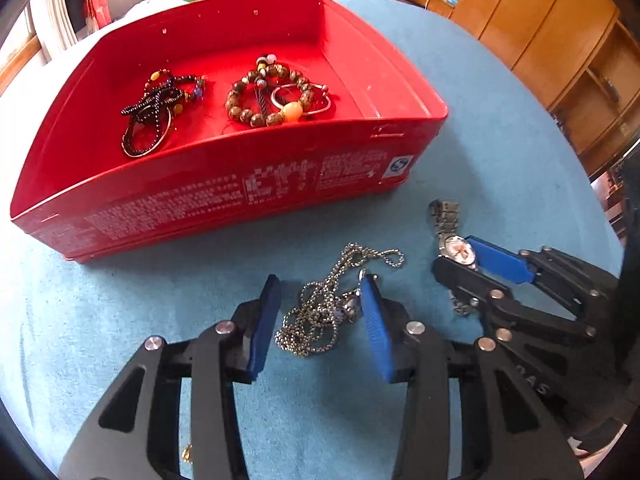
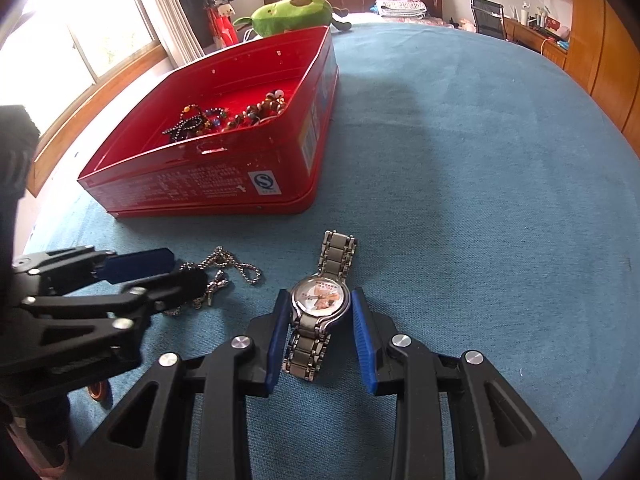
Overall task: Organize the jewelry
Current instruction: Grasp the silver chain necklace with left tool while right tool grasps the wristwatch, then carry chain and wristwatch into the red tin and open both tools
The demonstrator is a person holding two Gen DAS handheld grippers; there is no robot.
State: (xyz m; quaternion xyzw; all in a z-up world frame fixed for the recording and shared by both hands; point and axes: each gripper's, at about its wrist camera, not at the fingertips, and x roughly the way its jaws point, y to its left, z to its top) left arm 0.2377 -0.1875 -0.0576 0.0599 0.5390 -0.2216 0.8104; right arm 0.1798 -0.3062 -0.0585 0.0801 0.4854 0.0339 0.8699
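Observation:
A red tin box (image 1: 240, 184) stands on the blue cloth and holds several bead bracelets (image 1: 276, 92) and a dark beaded string (image 1: 160, 108); it also shows in the right wrist view (image 2: 224, 184). A silver ball-chain necklace (image 1: 324, 304) lies on the cloth between the open fingers of my left gripper (image 1: 320, 300), close to the right pad. A silver wristwatch (image 2: 320, 304) lies between the open fingers of my right gripper (image 2: 320, 312), with the pads close beside its case. The watch (image 1: 452, 240) and right gripper (image 1: 468, 260) also show in the left wrist view.
The blue cloth (image 2: 480, 160) covers a bed. A green plush toy (image 2: 296, 12) lies behind the box. Wooden wardrobes (image 1: 560, 48) stand to the right. A small orange ring (image 2: 98, 390) lies under the left gripper (image 2: 160, 272).

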